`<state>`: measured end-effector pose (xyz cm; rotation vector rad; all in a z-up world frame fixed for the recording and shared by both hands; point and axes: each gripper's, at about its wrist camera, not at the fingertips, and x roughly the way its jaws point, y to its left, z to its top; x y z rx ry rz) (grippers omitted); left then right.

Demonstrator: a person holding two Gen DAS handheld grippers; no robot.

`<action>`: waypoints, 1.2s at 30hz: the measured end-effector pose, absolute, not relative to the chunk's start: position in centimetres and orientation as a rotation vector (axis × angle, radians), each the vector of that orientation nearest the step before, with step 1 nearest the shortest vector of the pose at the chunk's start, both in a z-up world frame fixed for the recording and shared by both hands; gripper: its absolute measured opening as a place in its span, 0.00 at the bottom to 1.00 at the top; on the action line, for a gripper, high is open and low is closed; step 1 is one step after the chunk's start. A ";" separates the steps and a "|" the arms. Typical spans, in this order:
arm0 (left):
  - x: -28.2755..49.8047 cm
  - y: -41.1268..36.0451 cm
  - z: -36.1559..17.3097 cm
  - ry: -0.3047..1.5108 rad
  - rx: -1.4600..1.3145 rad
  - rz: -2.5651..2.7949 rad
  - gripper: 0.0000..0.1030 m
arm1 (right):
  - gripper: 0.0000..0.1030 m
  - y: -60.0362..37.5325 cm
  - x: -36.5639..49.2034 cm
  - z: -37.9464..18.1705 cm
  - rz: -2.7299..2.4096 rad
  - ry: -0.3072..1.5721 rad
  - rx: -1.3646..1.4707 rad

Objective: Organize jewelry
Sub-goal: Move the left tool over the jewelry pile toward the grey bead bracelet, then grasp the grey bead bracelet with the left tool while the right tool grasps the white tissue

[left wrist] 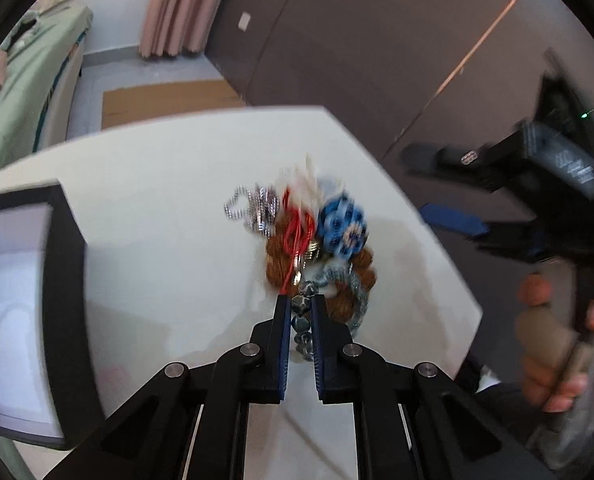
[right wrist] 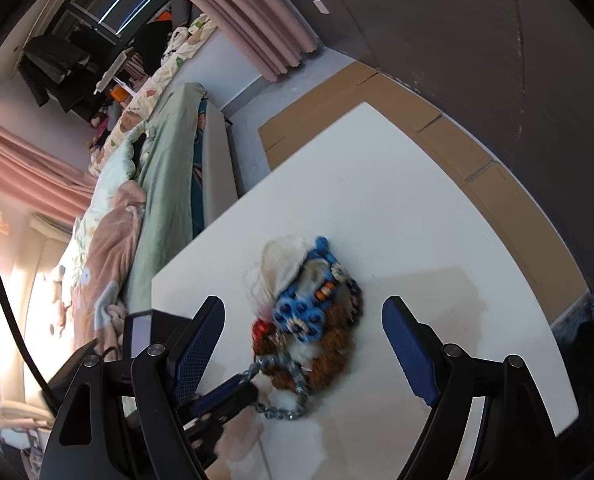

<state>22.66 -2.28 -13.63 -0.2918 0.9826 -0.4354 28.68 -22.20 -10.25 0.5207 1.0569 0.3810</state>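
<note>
A tangled pile of jewelry [left wrist: 317, 248] lies on the white table [left wrist: 157, 240]: a blue beaded flower [left wrist: 343, 230], brown fuzzy loops, red cord, a silver chain [left wrist: 253, 210] and white feathers. My left gripper [left wrist: 300, 308] is shut on a string of dark faceted beads [left wrist: 303, 320] at the pile's near edge. In the right wrist view the pile [right wrist: 313, 320] lies between the wide-open fingers of my right gripper [right wrist: 303, 320], which hovers above it and holds nothing. The left gripper's tip [right wrist: 233, 392] shows there gripping the bead chain [right wrist: 285, 408].
An open black box with a white lining [left wrist: 17, 312] stands at the table's left edge. The right gripper and the hand holding it [left wrist: 545, 208] hover beyond the table's right side. A bed [right wrist: 137, 200], pink curtains and cardboard on the floor [right wrist: 437, 140] surround the table.
</note>
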 end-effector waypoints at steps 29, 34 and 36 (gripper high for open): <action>17.6 7.5 -4.2 0.691 -0.487 -0.313 0.10 | 0.12 -17.4 32.4 -10.7 0.257 1.118 0.355; 17.4 8.6 -4.5 0.690 -0.494 -0.282 0.10 | 0.12 -18.3 31.2 -9.7 0.276 1.085 0.378; 17.3 8.9 -4.6 0.692 -0.495 -0.274 0.10 | 0.12 -18.8 31.1 -10.0 0.307 1.104 0.424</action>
